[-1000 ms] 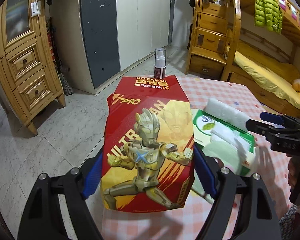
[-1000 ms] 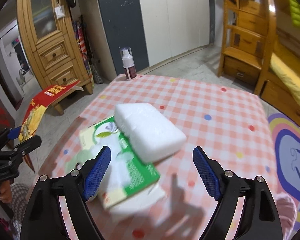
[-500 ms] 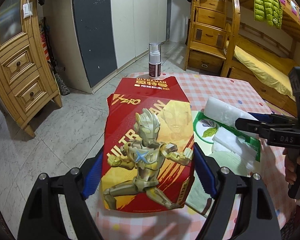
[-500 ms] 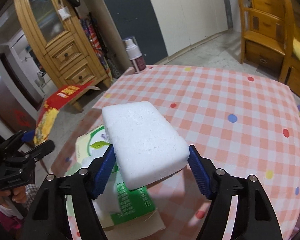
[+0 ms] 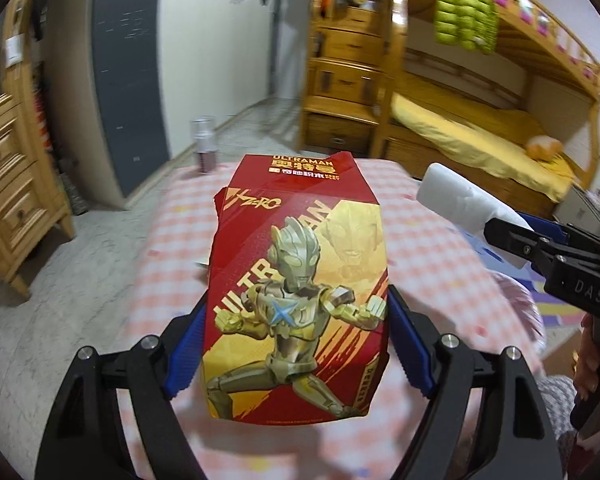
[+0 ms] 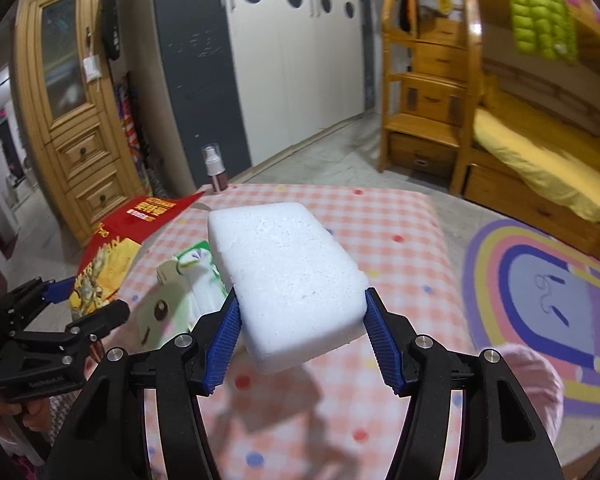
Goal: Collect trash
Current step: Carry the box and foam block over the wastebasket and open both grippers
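My left gripper (image 5: 296, 344) is shut on a flattened red and gold Ultraman box (image 5: 300, 280) and holds it above the checked table (image 5: 440, 272). The box also shows in the right wrist view (image 6: 116, 244), left of the table. My right gripper (image 6: 300, 336) is shut on a white foam block (image 6: 288, 276), lifted above the table. The block also shows in the left wrist view (image 5: 456, 200), at the right. A green and white wipes packet (image 6: 192, 276) lies on the table below the block.
A spray bottle (image 6: 215, 170) stands at the table's far left corner. A wooden cabinet (image 6: 72, 120) is at the left and a bunk bed (image 6: 540, 140) at the right. A colourful rug (image 6: 540, 292) lies right of the table.
My right gripper closed on the foam block and lifted it off the wipes packet. My left gripper kept hold of the Ultraman box and swung right over the table.
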